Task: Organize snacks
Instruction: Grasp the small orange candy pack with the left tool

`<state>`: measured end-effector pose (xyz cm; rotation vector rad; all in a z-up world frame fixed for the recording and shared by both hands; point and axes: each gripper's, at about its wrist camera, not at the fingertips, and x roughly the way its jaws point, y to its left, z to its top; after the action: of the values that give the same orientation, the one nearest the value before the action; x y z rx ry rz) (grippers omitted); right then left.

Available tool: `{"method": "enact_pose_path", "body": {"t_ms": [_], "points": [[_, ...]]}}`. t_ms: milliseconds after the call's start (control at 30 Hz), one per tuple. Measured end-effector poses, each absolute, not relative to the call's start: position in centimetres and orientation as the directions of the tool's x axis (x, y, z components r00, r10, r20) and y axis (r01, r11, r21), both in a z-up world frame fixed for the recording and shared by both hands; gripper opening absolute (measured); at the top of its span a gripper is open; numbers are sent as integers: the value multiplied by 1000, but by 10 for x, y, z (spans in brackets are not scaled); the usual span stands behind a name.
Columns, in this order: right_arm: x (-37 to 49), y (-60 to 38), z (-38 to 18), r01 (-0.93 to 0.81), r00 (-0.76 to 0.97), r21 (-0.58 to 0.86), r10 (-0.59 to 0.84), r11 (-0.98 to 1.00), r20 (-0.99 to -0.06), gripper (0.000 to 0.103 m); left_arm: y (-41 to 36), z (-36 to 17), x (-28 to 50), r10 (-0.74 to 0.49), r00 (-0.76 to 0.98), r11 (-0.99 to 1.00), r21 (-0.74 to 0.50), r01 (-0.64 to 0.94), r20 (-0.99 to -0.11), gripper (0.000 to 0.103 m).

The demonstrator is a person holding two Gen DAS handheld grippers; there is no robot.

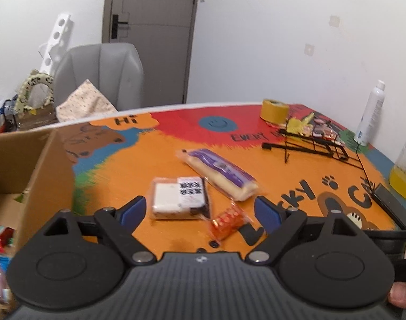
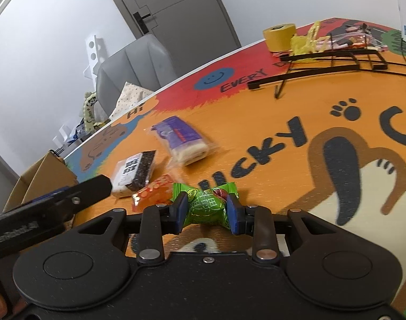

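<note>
My right gripper [image 2: 207,209] is shut on a green wrapped snack [image 2: 205,204], held just above the colourful table mat. Just left of it lies an orange snack packet [image 2: 152,193], also in the left wrist view [image 1: 225,222]. A black-and-white boxed cake [image 1: 180,197] [image 2: 135,170] and a purple-and-cream roll pack [image 1: 220,172] [image 2: 180,138] lie beyond. My left gripper [image 1: 200,210] is open and empty, hovering over the boxed cake and orange packet. It shows at the left of the right wrist view [image 2: 69,194]. A cardboard box [image 1: 35,176] [image 2: 40,176] holding several snacks stands at the table's left.
A black wire rack [image 1: 309,144] [image 2: 333,61] with more snack packets, a yellow tape roll [image 1: 273,110] [image 2: 280,36], a white spray bottle [image 1: 370,113] and a bottle of yellow drink [image 1: 405,170] stand at the far right. A grey chair [image 1: 101,74] is behind the table.
</note>
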<state>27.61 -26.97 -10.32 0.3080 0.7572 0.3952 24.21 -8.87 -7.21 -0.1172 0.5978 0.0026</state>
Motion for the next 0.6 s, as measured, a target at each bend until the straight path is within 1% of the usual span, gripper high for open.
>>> {"method": "enact_pose_path", "body": {"t_ms": [100,167,267,400,600], "points": [[277,-278,-104,-223,667,410,445,884,-598,30,-93,-78,248,-53,817,992,-122,-22,-575,80],[278,-282,-105,-217,670,413,443,884,-596,30,-97,-82,253,-65,810,992,-124,-10,-583,73],[279,-286,-107,-219,670,420,448,881,-591,31,-101,-88,260,-73,800,992,-123,-1,-596,67],[280,-287,-109,-231,668,420,457,878,-587,31,-105,-94,269,-79,789,993,-121,6,-610,65],[281,-288,-110,-242,664,421,465,874,-585,32,-111,-105,280,-97,769,992,-123,24,-632,57]]}}
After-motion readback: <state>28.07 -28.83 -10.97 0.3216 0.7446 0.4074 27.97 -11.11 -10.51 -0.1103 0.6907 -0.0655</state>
